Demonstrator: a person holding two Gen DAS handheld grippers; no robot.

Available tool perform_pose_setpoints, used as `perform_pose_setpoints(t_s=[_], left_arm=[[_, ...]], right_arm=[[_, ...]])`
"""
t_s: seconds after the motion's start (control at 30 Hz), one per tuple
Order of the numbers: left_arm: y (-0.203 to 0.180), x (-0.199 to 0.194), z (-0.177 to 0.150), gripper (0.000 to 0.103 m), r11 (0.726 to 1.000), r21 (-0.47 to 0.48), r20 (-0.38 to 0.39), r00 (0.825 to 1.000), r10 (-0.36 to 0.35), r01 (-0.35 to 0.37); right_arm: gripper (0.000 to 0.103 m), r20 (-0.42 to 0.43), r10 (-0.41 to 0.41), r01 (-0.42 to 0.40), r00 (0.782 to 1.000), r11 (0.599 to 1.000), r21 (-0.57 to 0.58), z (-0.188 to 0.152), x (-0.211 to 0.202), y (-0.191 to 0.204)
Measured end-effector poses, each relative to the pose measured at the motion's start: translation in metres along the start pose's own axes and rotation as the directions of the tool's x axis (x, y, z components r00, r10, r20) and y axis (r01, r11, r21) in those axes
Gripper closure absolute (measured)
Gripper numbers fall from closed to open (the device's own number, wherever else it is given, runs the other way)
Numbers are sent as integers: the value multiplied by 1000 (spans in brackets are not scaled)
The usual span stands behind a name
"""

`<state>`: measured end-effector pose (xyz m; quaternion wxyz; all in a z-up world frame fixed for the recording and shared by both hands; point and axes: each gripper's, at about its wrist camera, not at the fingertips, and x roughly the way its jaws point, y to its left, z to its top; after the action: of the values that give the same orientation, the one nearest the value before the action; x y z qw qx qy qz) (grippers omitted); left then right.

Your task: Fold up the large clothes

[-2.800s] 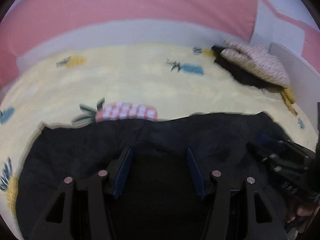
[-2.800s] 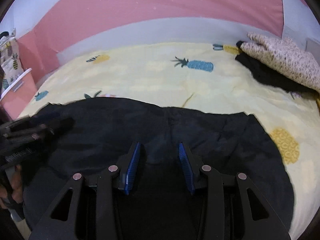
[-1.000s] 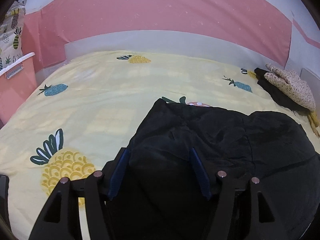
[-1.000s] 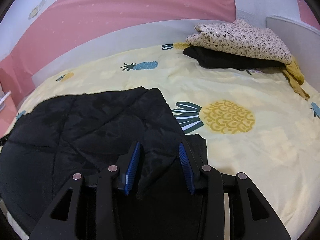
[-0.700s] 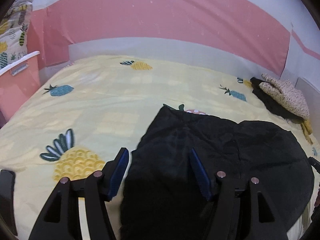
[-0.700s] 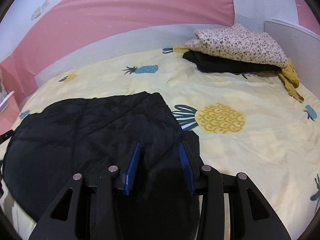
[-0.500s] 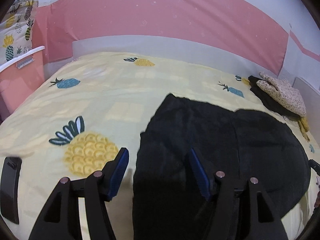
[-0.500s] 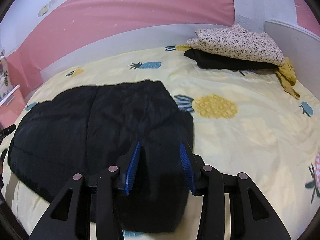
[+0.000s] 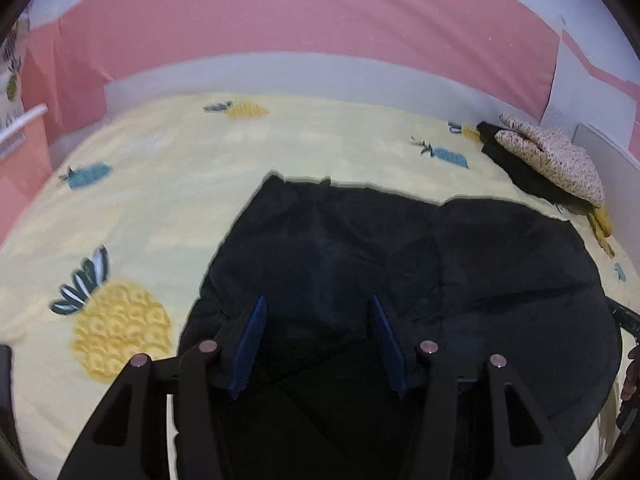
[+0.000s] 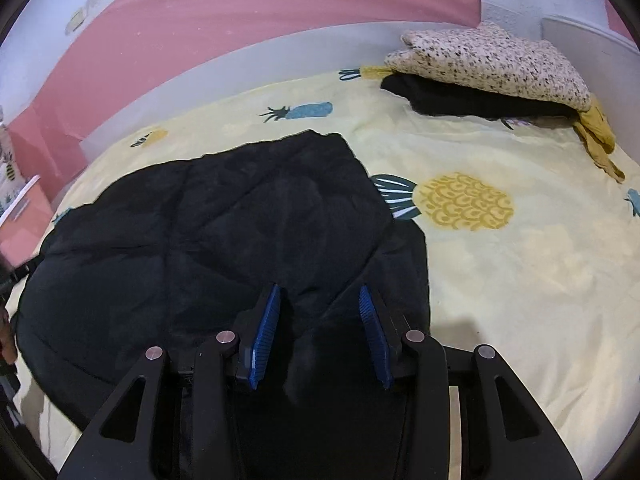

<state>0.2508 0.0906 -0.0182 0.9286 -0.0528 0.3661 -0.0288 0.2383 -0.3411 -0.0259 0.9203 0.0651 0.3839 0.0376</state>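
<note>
Wall: pink band over a pale grey strip, curving behind the bed in both views.
Bed sheet: yellow cloth printed with pineapples, covering the whole bed; a large yellow pineapple print lies just beside the right edge of the dark garment.
Black garment: large dark piece of clothing, spread flat and creased across the middle of the sheet; its near part runs under both grippers, and its right edge shows a doubled layer.
Clothes pile: speckled cream garment stacked on a folded black one, with a mustard cloth trailing from the right side; the pile sits in the far right corner of the bed, well apart from the spread garment.
Left gripper: black frame with blue pads; fingers spread wide, over the near left part of the garment, with no fabric pinched between them.
Right gripper: same build; fingers apart, over the near right part of the garment, a raised fold of fabric between the pads but not clamped.
</note>
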Motion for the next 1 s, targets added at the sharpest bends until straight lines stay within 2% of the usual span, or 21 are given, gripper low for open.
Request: perform_pose_setpoints(t_s=[0.13, 0.27, 0.37, 0.43, 0.53, 0.67, 0.77, 0.83, 0.93, 1.0], left_arm=[[4, -23, 1, 47, 1000, -10, 40, 999, -5, 5], [25, -46, -2, 47, 999, -42, 78, 997, 23, -20], [46, -48, -13, 47, 996, -76, 58, 997, 44, -40], [56, -42, -23, 47, 994, -90, 25, 998, 61, -59], [65, -39, -38, 47, 990, -135, -6, 999, 48, -48], [64, -53, -48, 47, 989, -147, 25, 999, 22, -18], [64, -40, -47, 47, 989, -146, 4, 1000, 9, -9], [67, -24, -43, 47, 986, -166, -20, 999, -28, 25], [67, -5, -39, 45, 984, -174, -37, 998, -49, 42], [63, 2, -38, 44, 985, -168, -47, 998, -50, 42]], right_arm=[[61, 28, -19, 19, 999, 1000, -22, 3, -21, 3], [61, 49, -13, 14, 999, 1000, -20, -5, -46, -3], [60, 24, -34, 34, 999, 999, -11, -15, -49, -12], [56, 7, -37, 37, 999, 999, -4, -21, -45, -17], [54, -15, -26, 27, 1000, 999, 40, -24, -41, -23], [54, -10, 1, -1, 1000, 998, 58, -28, -51, -22], [52, -18, 22, -20, 1000, 997, 74, -33, -48, -24], [49, -32, 33, -30, 999, 996, 88, -30, -39, -28], [45, -65, 87, -75, 994, 982, 171, -27, -18, -43], [42, -72, 104, -90, 992, 980, 177, -27, -10, -46]])
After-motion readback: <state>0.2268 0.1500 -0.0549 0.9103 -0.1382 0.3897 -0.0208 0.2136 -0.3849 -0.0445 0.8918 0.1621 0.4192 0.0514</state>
